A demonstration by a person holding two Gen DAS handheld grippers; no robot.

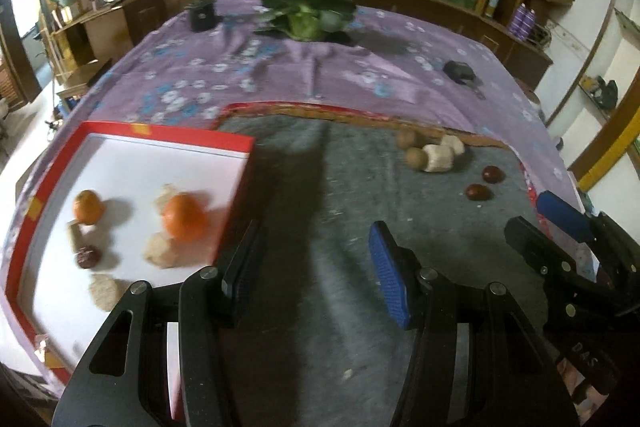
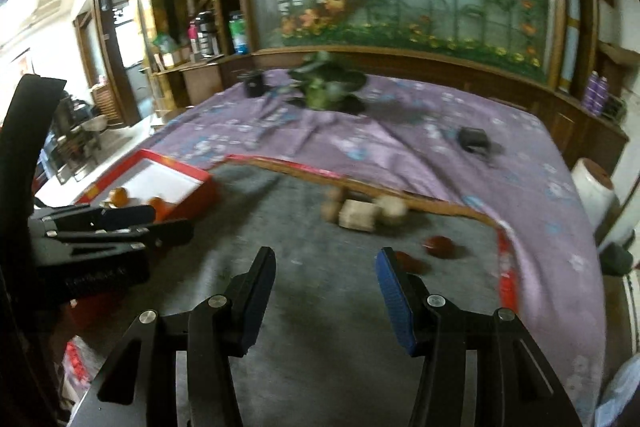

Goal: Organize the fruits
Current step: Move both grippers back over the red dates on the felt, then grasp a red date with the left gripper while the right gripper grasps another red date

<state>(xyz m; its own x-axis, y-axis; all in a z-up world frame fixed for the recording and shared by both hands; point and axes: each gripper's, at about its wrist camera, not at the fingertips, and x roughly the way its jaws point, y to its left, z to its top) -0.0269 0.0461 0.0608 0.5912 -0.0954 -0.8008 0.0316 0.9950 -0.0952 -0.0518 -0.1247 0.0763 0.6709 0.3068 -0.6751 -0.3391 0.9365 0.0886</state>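
Note:
A red box with a white floor (image 1: pixel 120 163) sits at the left and holds two oranges (image 1: pixel 185 218), a dark red fruit (image 1: pixel 88 257) and several pale pieces. On the grey mat (image 1: pixel 340 187) lie two brown round fruits (image 1: pixel 416 158), two pale chunks (image 1: pixel 438 158) and two dark red fruits (image 1: pixel 478 192). My left gripper (image 1: pixel 316 263) is open and empty over the mat, right of the box. My right gripper (image 2: pixel 326 291) is open and empty, just short of a dark red fruit (image 2: pixel 440 246); it also shows in the left wrist view (image 1: pixel 544 223).
A purple flowered cloth (image 1: pixel 280 67) covers the table beyond the mat. A green plant (image 1: pixel 308 11), a black box (image 1: pixel 202 14) and a small black object (image 1: pixel 459 71) lie on it. Wooden shelves and a flower mural stand behind.

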